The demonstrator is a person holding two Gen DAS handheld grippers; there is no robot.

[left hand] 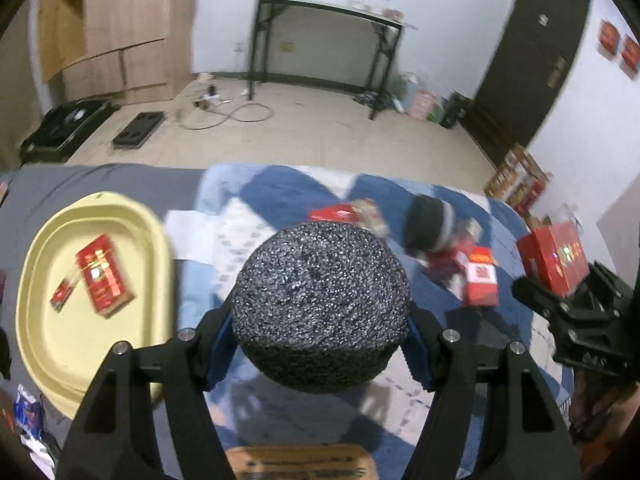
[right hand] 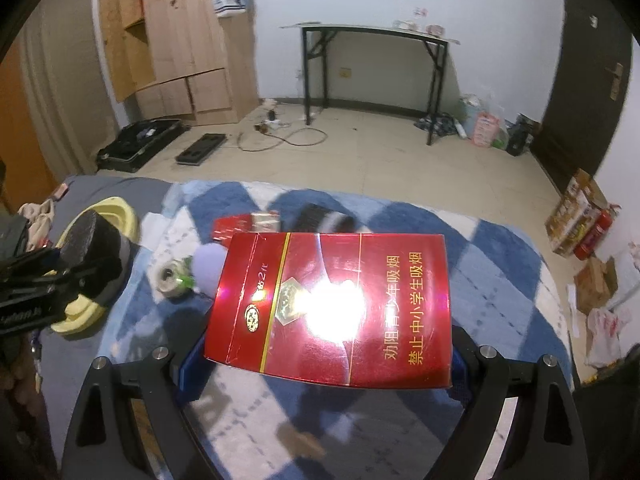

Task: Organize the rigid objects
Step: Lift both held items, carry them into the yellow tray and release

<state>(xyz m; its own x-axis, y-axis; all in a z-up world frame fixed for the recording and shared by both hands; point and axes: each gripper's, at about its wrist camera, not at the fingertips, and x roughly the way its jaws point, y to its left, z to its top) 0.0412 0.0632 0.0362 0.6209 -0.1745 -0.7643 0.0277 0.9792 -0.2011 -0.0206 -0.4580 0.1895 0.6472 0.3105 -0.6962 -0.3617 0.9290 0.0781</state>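
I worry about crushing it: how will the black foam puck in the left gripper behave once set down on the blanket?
The foam puck looks porous, so probably light and springy; the left gripper likely dents it slightly rather than breaking it. Its grainy surface should resist slipping. Set on its round edge it may roll; laid flat it should stay put.

Left wrist view: foam disc (left hand: pixel 322 304) sits between the jaws of the left gripper (left hand: pixel 320 344), above the blanket (left hand: pixel 280 188) on the bed. Tray (left hand: pixel 44 336) lies to its left on the bed; two boxes (left hand: pixel 105 280) lie in the tray, touching. Further packs (left hand: pixel 480 280) and a second disc (left hand: pixel 430 222) lie on the blanket right of and beyond the held disc. Right wrist view: large box (right hand: pixel 332 308) between the jaws of the right gripper (right hand: pixel 320 364); can (right hand: pixel 172 276) lies on the blanket to its left; folding table (right hand: pixel 372 32) stands by the far wall.
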